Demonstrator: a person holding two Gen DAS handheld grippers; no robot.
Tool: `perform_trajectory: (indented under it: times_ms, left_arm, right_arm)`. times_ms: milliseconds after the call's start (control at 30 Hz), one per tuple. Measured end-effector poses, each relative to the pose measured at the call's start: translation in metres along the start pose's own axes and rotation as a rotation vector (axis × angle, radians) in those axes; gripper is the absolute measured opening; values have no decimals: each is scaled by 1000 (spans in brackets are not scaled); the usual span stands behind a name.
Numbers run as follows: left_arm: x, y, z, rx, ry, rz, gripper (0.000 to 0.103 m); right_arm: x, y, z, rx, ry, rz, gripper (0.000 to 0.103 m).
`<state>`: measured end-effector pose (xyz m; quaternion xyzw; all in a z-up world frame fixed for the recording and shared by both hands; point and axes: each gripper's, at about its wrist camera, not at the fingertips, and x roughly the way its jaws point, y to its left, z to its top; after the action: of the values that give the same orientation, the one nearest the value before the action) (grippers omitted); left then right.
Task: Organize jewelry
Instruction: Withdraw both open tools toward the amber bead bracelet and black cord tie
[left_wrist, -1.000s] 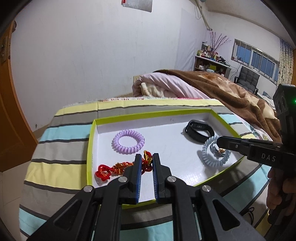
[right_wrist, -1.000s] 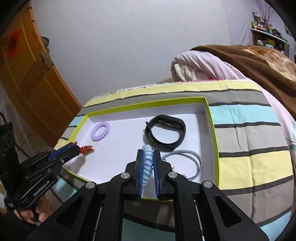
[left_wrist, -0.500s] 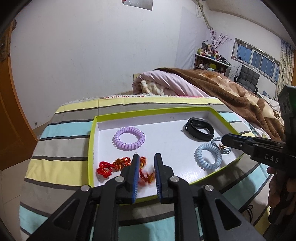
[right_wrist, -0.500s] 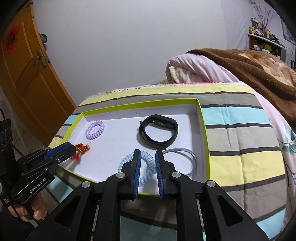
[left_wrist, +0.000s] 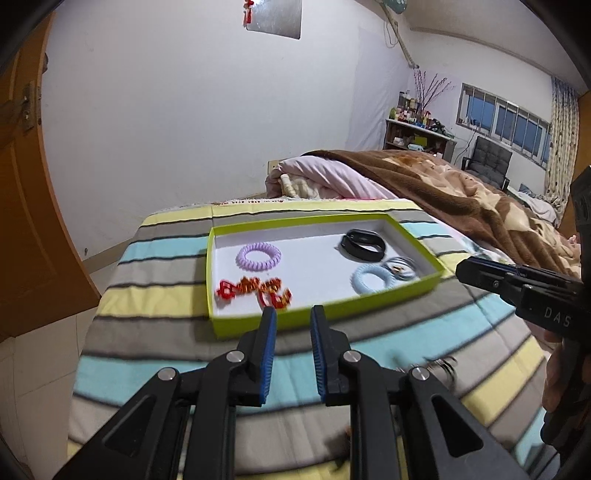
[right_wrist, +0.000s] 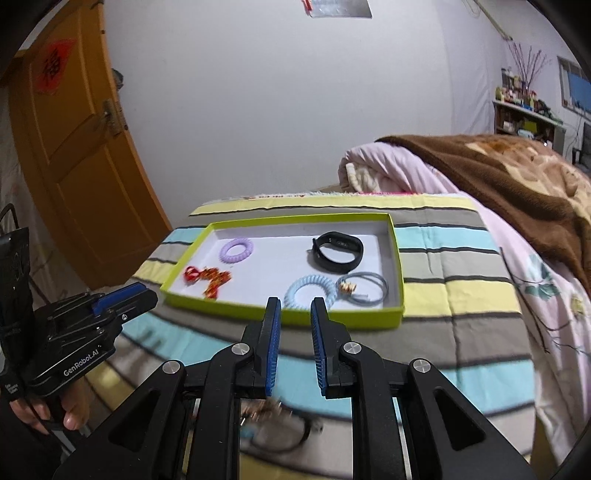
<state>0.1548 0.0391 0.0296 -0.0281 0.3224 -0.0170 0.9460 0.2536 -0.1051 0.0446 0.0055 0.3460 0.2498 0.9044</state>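
Both grippers have pulled back from the green tray (left_wrist: 325, 314) and released: the left gripper (left_wrist: 293, 314) and right gripper (right_wrist: 295, 304) now gape empty at lower centre. The light-blue coil (right_wrist: 310, 291) lies in the tray just above the right fingertips; the red bracelet (left_wrist: 255, 290) lies up-left of the left fingertips.

One tray (right_wrist: 397, 258) lay on one striped blanket (right_wrist: 443, 295). In it were two coil hair ties, one purple (right_wrist: 236, 250) and one blue (right_wrist: 310, 291), one black band (right_wrist: 338, 252), one red-and-gold ornament (right_wrist: 207, 278) and one grey cord bracelet (right_wrist: 364, 290) with a gold charm. Two grippers showed, left (left_wrist: 293, 314) and right (right_wrist: 295, 304), each with two blue-padded fingers set apart. Some blurred metal pieces (right_wrist: 273, 424) lay on the blanket below the right gripper; their number could not be told.
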Motion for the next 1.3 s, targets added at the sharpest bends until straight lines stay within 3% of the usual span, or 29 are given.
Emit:
perform_trajectory:
  times_ms: [400, 467, 567, 1300]
  left_arm:
    - [-64, -11, -44, -31, -17, 16, 20]
    - [-75, -14, -49, -32, -27, 24, 25]
    - [-89, -18, -58, -45, -42, 22, 36]
    - [-125, -33, -96, -58, -39, 6, 36]
  right_arm:
    - [-76, 36, -50, -75, -57, -17, 17]
    - [-83, 39, -56, -74, -58, -13, 17]
    - [-92, 44, -68, -77, -55, -9, 17]
    - [-125, 45, -121, -62, -16, -10, 18]
